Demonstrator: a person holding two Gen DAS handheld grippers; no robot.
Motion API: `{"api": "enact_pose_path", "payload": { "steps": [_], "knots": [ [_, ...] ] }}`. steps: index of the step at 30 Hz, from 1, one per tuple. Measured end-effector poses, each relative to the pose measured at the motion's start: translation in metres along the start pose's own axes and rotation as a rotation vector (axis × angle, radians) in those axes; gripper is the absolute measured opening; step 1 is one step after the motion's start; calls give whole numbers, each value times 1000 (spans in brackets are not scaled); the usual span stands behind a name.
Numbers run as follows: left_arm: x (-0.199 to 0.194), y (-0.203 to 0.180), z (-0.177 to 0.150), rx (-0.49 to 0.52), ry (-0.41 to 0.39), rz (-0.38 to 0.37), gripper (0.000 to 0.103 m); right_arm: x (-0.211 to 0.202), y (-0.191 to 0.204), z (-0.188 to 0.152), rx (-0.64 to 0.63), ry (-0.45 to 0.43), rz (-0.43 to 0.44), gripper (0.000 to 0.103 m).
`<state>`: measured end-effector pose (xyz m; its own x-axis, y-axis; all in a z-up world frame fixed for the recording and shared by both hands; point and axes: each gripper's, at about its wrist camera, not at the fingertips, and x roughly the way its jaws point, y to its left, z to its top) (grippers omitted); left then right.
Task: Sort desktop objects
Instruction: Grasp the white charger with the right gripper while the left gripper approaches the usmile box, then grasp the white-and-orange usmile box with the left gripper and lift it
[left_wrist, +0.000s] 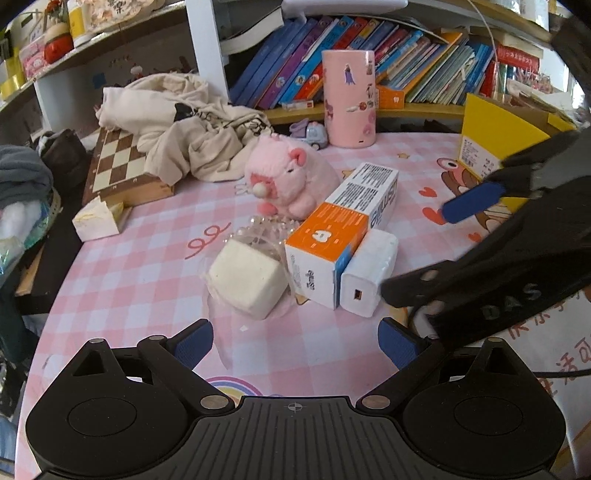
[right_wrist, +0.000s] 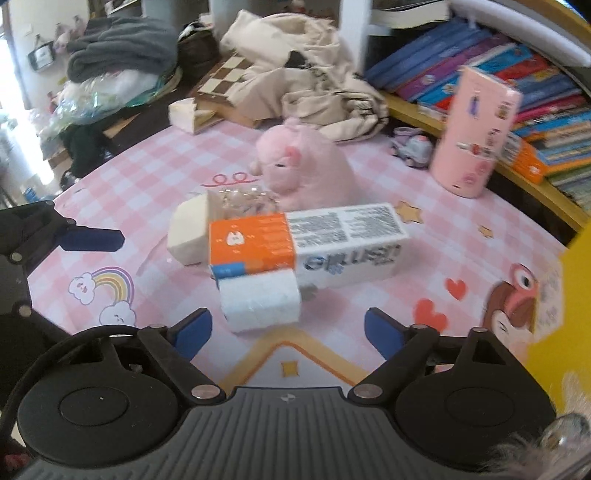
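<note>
Both the left gripper (left_wrist: 295, 343) and right gripper (right_wrist: 288, 332) stood open, empty. The white power bank (left_wrist: 367, 275) lay against the toothpaste box (left_wrist: 340, 229); only the left view showed its port.

1. I see a table (left_wrist: 140, 266) under a pink checked cloth with cartoon prints.
2. Near its middle lie a toothpaste box (left_wrist: 343, 229), a white charger (left_wrist: 369, 273) touching its side, a wrapped cream block (left_wrist: 247, 278) and a pink plush pig (left_wrist: 291, 177).
3. Toward the far edge stand a pink cylinder (left_wrist: 349, 98) and a small toy car (left_wrist: 312, 134).
4. At the far left corner I see a chessboard (left_wrist: 118, 166) with a beige cloth (left_wrist: 184, 125) heaped on it.
</note>
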<state>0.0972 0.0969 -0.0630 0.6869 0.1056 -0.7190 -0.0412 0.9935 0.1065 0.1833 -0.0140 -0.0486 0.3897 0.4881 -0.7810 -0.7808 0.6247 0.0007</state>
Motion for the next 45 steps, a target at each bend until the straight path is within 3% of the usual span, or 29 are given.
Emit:
{"api": "enact_pose_path", "payload": {
  "steps": [7, 13, 25, 32, 37, 40, 43, 45],
  "knots": [
    [3, 4, 0, -20, 18, 16, 98, 23, 5, 13, -76, 43, 42, 61],
    [4, -4, 5, 34, 2, 10, 98, 16, -6, 10, -42, 43, 38, 60],
    [25, -33, 38, 286, -71, -31, 98, -19, -52, -21, 135, 51, -81, 60],
    [51, -43, 60, 347, -67, -58, 97, -24, -59, -28, 163, 48, -96, 60],
    [76, -54, 70, 411, -7, -85, 97, -25, -63, -32, 177, 55, -104, 60],
    [83, -53, 70, 395, 20, -117, 88, -27, -64, -35, 183, 55, -109, 60],
    [86, -53, 70, 375, 34, -137, 71, -29, -66, -38, 192, 56, -112, 60],
    [84, -52, 70, 365, 38, -140, 49, -32, -66, -39, 196, 55, -114, 60]
  ]
}}
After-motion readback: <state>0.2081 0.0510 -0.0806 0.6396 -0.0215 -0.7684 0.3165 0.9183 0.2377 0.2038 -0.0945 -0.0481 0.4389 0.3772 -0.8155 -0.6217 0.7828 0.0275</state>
